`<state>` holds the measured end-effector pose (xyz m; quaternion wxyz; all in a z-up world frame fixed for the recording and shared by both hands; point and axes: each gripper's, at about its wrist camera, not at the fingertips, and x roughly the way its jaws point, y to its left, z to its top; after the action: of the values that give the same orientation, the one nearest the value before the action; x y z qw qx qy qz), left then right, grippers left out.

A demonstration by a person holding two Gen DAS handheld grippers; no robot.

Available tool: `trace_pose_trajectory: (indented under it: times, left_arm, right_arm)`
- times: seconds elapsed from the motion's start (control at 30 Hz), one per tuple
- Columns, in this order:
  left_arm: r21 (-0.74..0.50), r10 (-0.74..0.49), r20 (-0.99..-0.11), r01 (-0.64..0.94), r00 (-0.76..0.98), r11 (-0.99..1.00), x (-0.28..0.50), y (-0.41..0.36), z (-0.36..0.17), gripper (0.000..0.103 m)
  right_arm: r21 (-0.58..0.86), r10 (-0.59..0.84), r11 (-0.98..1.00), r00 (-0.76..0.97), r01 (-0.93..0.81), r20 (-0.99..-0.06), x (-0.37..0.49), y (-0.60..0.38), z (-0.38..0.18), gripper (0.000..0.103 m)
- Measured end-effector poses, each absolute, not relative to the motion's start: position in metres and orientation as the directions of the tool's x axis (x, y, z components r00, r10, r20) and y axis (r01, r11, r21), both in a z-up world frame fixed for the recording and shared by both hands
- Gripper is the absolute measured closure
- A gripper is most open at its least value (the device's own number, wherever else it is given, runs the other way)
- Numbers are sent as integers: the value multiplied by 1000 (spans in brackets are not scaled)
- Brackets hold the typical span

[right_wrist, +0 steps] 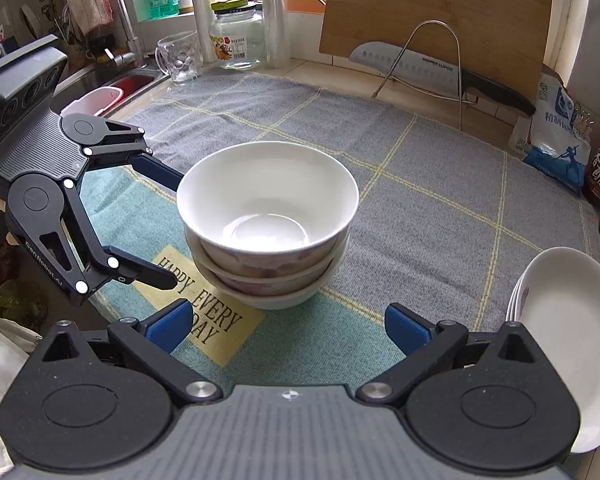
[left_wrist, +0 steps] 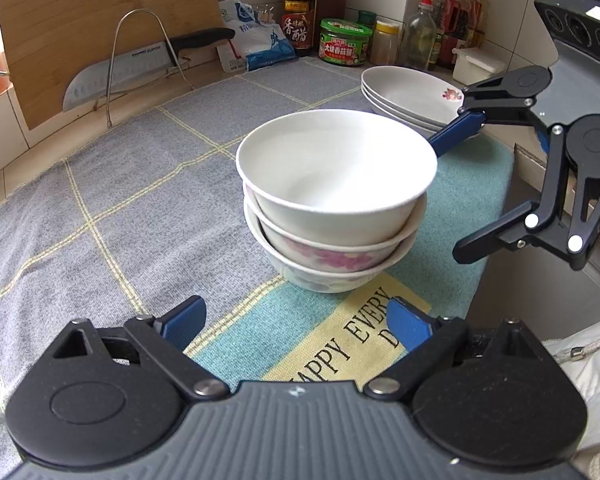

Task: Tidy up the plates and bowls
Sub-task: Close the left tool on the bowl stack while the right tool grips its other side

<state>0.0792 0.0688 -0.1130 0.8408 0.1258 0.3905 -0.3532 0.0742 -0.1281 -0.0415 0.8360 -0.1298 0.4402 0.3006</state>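
Grey mat (left_wrist: 120, 200): both grippers' fingers (left_wrist: 184, 320) spread beside stacked bowls (left_wrist: 332, 200).

A grey checked cloth (left_wrist: 148, 184) covers the tabletop (left_wrist: 140, 108), with a teal mat (right_wrist: 220, 320) printed "HAPPY EVERY DAY" on top of it. A bamboo cutting board (left_wrist: 100, 20) leans upright behind a wire rack (left_wrist: 140, 56) holding a Supor knife (left_wrist: 140, 64). Beside them stand a salt bag (left_wrist: 252, 40), a dark vinegar bottle (left_wrist: 299, 8), a green-lidded jar (left_wrist: 345, 42) and oil bottles (left_wrist: 456, 20). Near the sink (right_wrist: 116, 76) are a glass mug (right_wrist: 179, 58) and a glass jar (right_wrist: 238, 36).
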Motion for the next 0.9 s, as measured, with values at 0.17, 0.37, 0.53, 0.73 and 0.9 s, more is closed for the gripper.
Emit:
trace_pose_trajectory:
  times: [0.17, 0.37, 0.53, 0.73, 0.9]
  left_arm:
    - [-48, -485, -762, 710, 429, 703, 87, 61, -127, 7]
    - [-27, -468, -777, 720, 421, 693, 92, 54, -136, 7]
    - [-8, -464, -776, 729, 427, 684, 95, 53, -140, 6]
    - [-4, -485, -770, 756, 415, 654, 100, 51, -141, 3]
    - [-11, -520, -763, 797, 384, 605, 104, 50, -137, 5]
  right_arm:
    - [18, 353, 768, 400, -640, -846, 80, -115, -75, 0]
    - [0, 349, 749, 395, -662, -850, 85, -107, -92, 0]
    - [-4, 379, 721, 400, -692, -835, 87, -110, -94, 0]
    - [-5, 405, 706, 409, -709, -818, 86, -114, -95, 0]
    - [-13, 408, 683, 396, -730, -823, 92, -112, -92, 0]
